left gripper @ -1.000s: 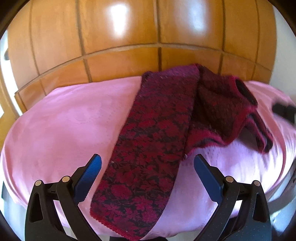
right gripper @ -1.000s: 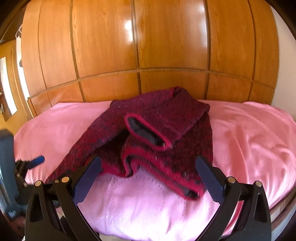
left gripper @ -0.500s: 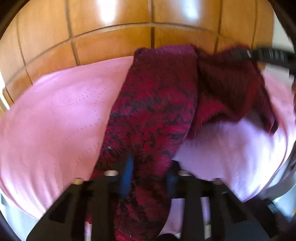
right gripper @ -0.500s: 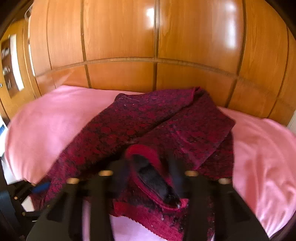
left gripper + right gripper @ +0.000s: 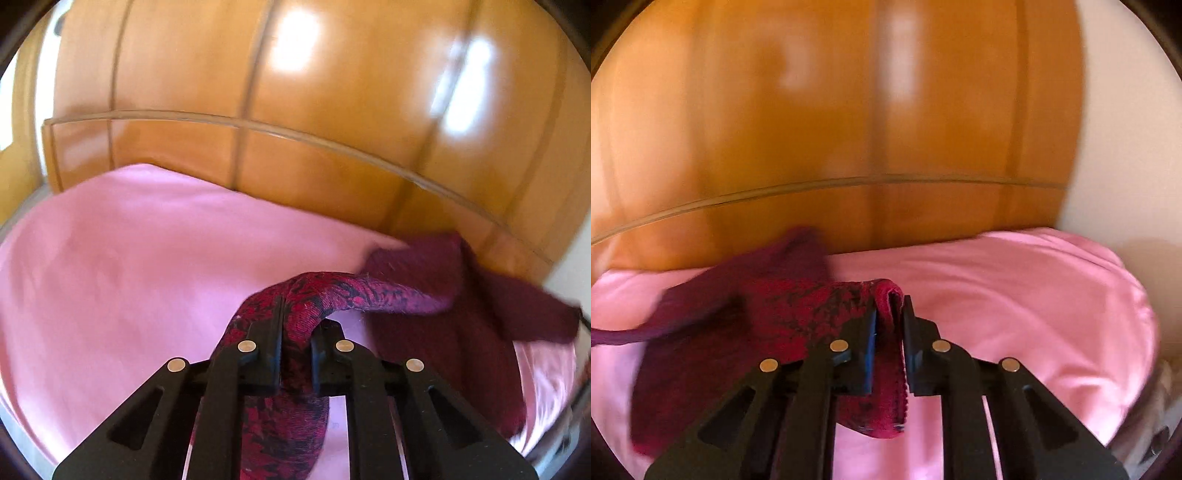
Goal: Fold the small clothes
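Observation:
A dark red knit garment with a black floral pattern (image 5: 373, 293) lies partly lifted off the pink bed sheet (image 5: 129, 258). My left gripper (image 5: 300, 319) is closing its last bit on a long patterned strip of it, and the pads pinch the fabric, which hangs below the jaws. In the right wrist view the same garment (image 5: 790, 310) trails off to the left. There my right gripper (image 5: 891, 312) is closing tight on a red-trimmed edge, with the fold squeezed between its pads. The cloth between the two grips is blurred.
Glossy wooden panels (image 5: 295, 110) rise behind the bed as a wall, also in the right wrist view as wooden panels (image 5: 812, 129). Pink sheet (image 5: 1015, 295) spreads to the right of the garment, ending at a rounded bed edge by a pale wall (image 5: 1126, 110).
Both grippers went from wide open to shut on the garment, then swung apart and upward, the left one leftward and the right one rightward, pulling the fabric off the sheet.

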`<action>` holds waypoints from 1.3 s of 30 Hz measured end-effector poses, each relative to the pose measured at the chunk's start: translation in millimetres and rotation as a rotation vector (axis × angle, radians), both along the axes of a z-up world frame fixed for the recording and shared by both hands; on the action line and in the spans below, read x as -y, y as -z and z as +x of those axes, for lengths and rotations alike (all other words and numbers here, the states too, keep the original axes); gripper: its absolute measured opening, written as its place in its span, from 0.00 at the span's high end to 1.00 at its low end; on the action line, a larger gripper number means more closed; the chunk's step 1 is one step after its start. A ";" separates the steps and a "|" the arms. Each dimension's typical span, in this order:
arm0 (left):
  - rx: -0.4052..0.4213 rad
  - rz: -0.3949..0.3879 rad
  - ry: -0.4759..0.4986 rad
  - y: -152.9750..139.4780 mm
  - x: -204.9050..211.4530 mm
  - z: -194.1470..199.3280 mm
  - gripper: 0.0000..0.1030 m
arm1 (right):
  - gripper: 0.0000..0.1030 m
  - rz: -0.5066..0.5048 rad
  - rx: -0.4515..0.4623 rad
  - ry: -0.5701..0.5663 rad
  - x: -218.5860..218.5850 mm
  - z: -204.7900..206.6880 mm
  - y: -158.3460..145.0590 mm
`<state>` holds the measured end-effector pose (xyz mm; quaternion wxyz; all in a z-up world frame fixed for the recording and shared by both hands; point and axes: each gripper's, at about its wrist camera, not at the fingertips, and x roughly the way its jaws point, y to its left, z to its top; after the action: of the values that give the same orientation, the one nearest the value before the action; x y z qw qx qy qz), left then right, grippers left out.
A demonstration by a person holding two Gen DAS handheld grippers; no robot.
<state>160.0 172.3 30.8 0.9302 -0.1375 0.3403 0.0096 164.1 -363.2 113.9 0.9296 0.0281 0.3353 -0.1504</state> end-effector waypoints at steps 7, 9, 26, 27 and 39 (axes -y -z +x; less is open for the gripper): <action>-0.103 0.138 -0.206 -5.9 -53.6 114.8 0.91 | 0.89 -0.069 -0.130 0.279 101.0 49.1 33.8; -0.141 0.155 -0.252 -0.4 -58.1 132.7 0.91 | 0.89 -0.102 -0.181 0.347 121.2 57.9 47.2; -0.135 -0.235 0.065 70.5 7.5 47.0 0.36 | 0.45 0.298 -0.222 -0.022 30.8 -2.2 85.0; -0.160 -0.284 0.105 81.2 16.5 39.2 0.37 | 0.45 0.386 -0.244 -0.096 10.0 -10.4 93.4; -0.273 -0.535 0.298 137.4 98.3 6.2 0.67 | 0.49 0.689 -0.392 -0.211 -57.1 -52.4 143.9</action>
<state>166.2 74.0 -106.6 0.7980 -0.3231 0.4686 -0.1979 111.7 -306.1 -30.0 0.7946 0.2742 0.5378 0.0645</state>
